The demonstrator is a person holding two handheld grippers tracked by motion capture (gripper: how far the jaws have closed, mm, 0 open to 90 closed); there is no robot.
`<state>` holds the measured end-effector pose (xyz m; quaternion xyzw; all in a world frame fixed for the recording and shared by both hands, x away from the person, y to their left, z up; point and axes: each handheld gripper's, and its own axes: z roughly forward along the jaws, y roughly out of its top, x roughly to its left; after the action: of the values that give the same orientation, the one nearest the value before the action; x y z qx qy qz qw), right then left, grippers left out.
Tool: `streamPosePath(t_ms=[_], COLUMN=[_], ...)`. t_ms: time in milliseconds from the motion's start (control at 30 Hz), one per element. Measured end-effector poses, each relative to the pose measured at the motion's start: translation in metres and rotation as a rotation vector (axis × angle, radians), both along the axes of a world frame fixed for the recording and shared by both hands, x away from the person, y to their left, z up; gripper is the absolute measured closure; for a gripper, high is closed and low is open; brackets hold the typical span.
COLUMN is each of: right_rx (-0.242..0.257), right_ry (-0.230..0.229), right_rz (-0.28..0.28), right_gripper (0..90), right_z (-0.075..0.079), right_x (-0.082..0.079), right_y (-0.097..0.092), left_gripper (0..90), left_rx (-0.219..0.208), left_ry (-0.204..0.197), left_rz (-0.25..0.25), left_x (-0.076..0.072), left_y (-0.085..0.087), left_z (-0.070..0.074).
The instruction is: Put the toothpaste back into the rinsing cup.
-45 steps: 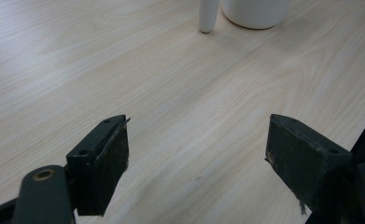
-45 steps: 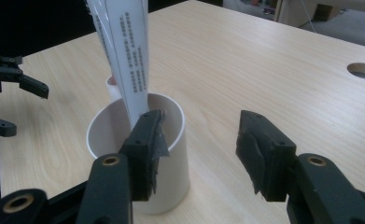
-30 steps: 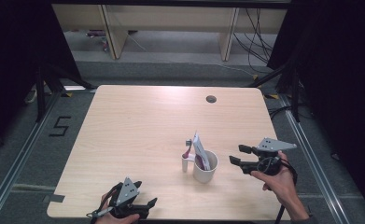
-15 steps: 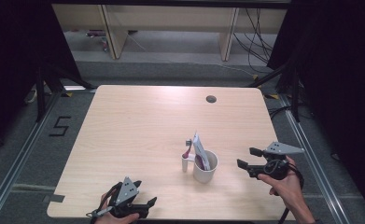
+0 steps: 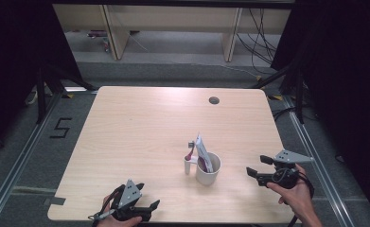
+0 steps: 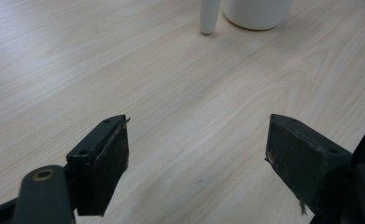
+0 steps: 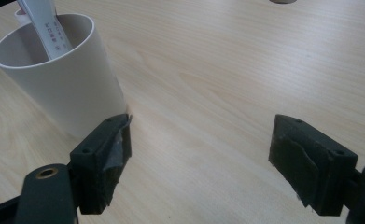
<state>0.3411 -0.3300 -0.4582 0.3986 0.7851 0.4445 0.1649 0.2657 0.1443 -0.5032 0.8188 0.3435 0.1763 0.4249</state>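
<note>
Cup (image 7: 63,79) beside wide-open, empty right claw (image 7: 196,158)

A white cup (image 5: 207,169) stands upright near the counter's (image 5: 135,127) front edge, holding a leaning white tube (image 5: 203,151).

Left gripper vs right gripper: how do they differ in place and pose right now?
The left gripper sits at the table's near edge, well to the left of the white cup; the right gripper is right of the cup, much closer to it. The left points rightward along that edge; the right points left at the cup. Both have open, empty jaws; the right's have just been opening.
</note>
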Motion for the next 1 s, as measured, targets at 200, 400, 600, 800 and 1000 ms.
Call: streamPosePath(t_ms=[200,400,600,800,1000], right_rx=[0.006,0.001,-0.023,-0.054,-0.056], right_ry=[0.021,0.044,0.065,0.061,0.078], right_rz=[-0.011,-0.014,-0.016,-0.007,-0.008], right_gripper=[21.6,21.1,20.6,19.6,19.3], right_z=[-0.003,-0.008,-0.014,-0.018,-0.021], right_x=[-0.006,-0.015,-0.028,-0.04,-0.048], right_y=[0.0,-0.002,-0.005,-0.008,-0.009], left_gripper=[21.0,21.0,21.0,21.0,21.0], left_rx=[0.001,-0.018,-0.019,-0.008,0.002], left_ry=[-0.005,-0.009,-0.012,-0.012,-0.013], left_rz=[0.001,0.014,0.012,0.003,-0.002], left_x=[-0.005,-0.006,-0.006,-0.006,-0.006], left_y=[0.001,0.002,-0.001,0.0,0.0], left_z=[0.001,0.001,0.0,0.0,0.0])
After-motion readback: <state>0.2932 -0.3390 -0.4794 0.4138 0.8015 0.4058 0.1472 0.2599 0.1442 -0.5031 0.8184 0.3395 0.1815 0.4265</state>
